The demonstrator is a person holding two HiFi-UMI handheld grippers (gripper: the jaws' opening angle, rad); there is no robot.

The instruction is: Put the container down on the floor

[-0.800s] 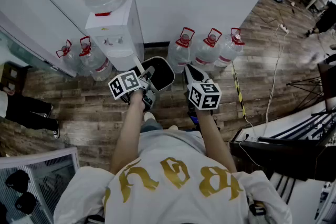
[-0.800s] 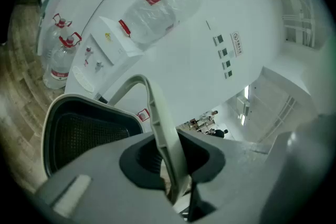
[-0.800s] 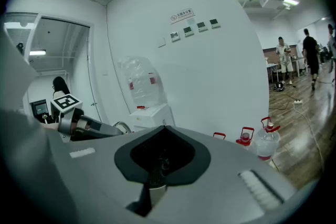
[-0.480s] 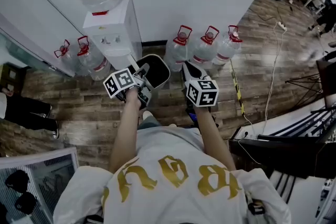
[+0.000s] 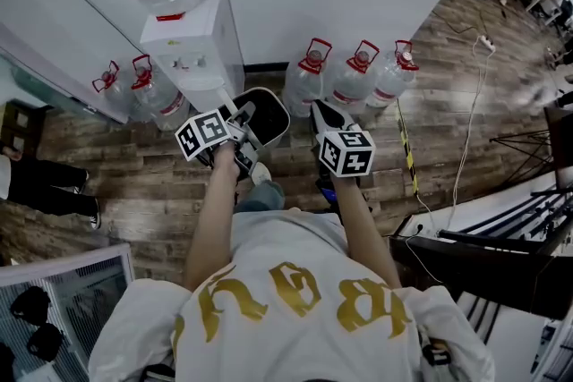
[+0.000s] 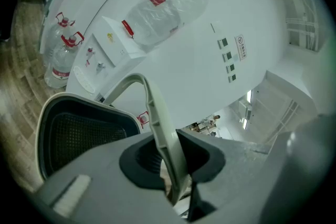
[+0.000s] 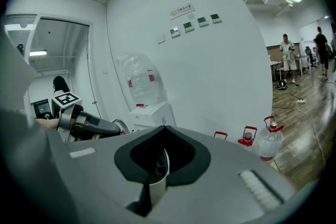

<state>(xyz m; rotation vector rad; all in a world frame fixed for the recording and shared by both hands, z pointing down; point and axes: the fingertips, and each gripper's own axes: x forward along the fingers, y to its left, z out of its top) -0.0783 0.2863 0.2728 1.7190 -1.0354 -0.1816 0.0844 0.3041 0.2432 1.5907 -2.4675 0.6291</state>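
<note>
A black container (image 5: 269, 109) with a pale rim and a dark mesh inside (image 6: 73, 136) hangs above the wooden floor (image 5: 134, 183), in front of a water dispenser (image 5: 192, 49). My left gripper (image 5: 243, 123) is shut on its pale curved handle (image 6: 157, 113), which passes up between the jaws (image 6: 173, 165). My right gripper (image 5: 320, 114) is just right of the container. In the right gripper view its jaws (image 7: 157, 165) are closed on a short pale ribbed strip (image 7: 157, 178); I cannot tell what the strip belongs to. The left gripper (image 7: 100, 126) also shows there at the left.
Several large water bottles (image 5: 354, 76) with red handles stand along the white wall, more bottles (image 5: 148, 94) left of the dispenser. A power cable (image 5: 466, 130) runs over the floor at right. A dark table (image 5: 501, 255) and a cabinet (image 5: 54, 300) flank me. People (image 7: 286, 57) stand far off.
Both grippers and the container have drifted slightly toward the wall. A leg and shoe have stepped forward under the left arm. Grips look unchanged.
</note>
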